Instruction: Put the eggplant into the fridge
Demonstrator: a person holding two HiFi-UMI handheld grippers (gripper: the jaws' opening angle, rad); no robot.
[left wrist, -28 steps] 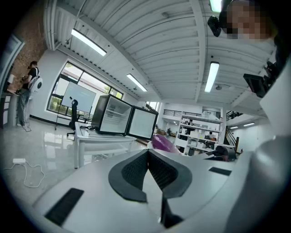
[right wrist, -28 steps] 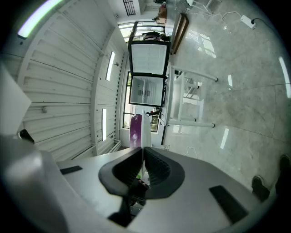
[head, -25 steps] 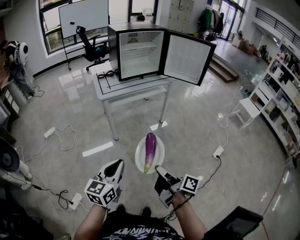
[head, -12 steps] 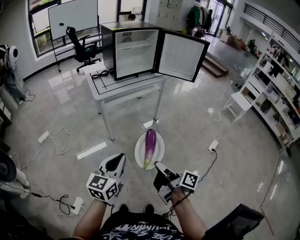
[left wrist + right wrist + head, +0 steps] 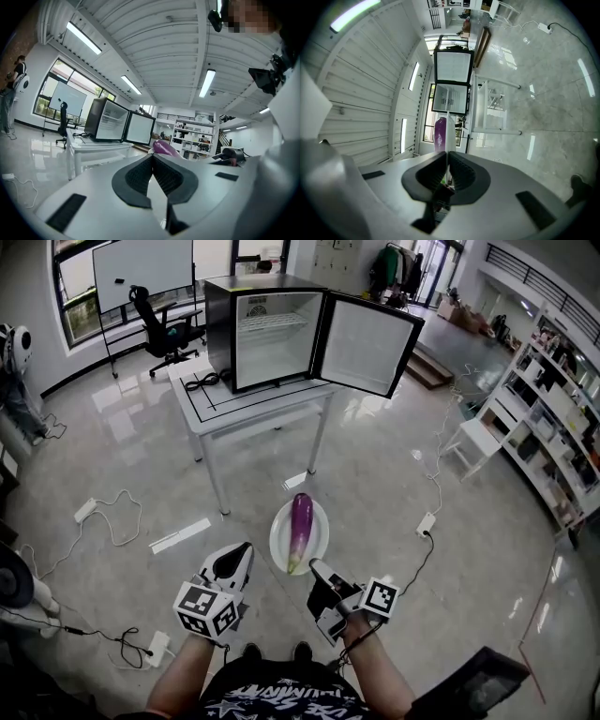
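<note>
A purple eggplant lies lengthwise on a white plate held above the floor. My right gripper is shut on the plate's near rim; in the right gripper view the rim rises edge-on from the closed jaws, with the eggplant beside it. Left of the plate, my left gripper is shut with nothing in it, and past its tips the eggplant shows. Ahead, the black mini fridge stands on a white table, its door swung open to the right and its white shelves bare.
Cables and power strips trail over the glossy floor on the left and right. An office chair and a whiteboard stand behind the table. Shelving lines the right wall.
The view has shifted slightly, and the table and fridge sit a little differently in the frame. Both grippers keep the same pose, and the plate with the eggplant stays held.
</note>
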